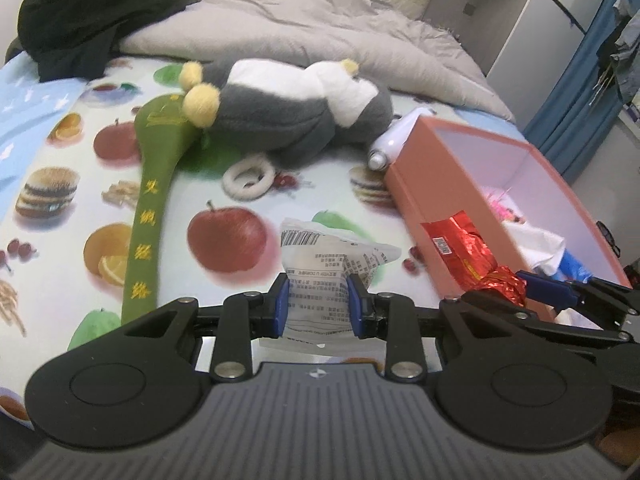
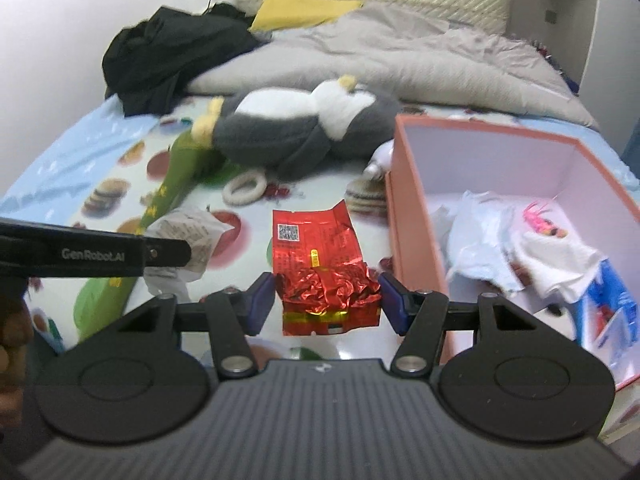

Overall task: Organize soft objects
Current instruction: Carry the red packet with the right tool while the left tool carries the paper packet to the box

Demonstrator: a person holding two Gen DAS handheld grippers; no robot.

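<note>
The left gripper (image 1: pixel 319 305) pinches a crumpled white printed paper packet (image 1: pixel 320 268). The right gripper (image 2: pixel 327 302) pinches a crinkled red foil packet (image 2: pixel 320 264). The open pink cardboard box (image 2: pixel 400 216) lies just right of it, nearer the right hand.

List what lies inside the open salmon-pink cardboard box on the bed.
Inside the salmon-pink cardboard box: crumpled white cloths, a small pink toy and a blue-and-white packet. Anything beneath the cloths is hidden.

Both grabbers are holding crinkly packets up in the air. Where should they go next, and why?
Probably carry both over to the pink box and let go above it. The right gripper pinches the red foil packet beside the box, and the left gripper pinches the white printed packet. The box already holds other soft wrappers, so these likely belong there too.
</note>
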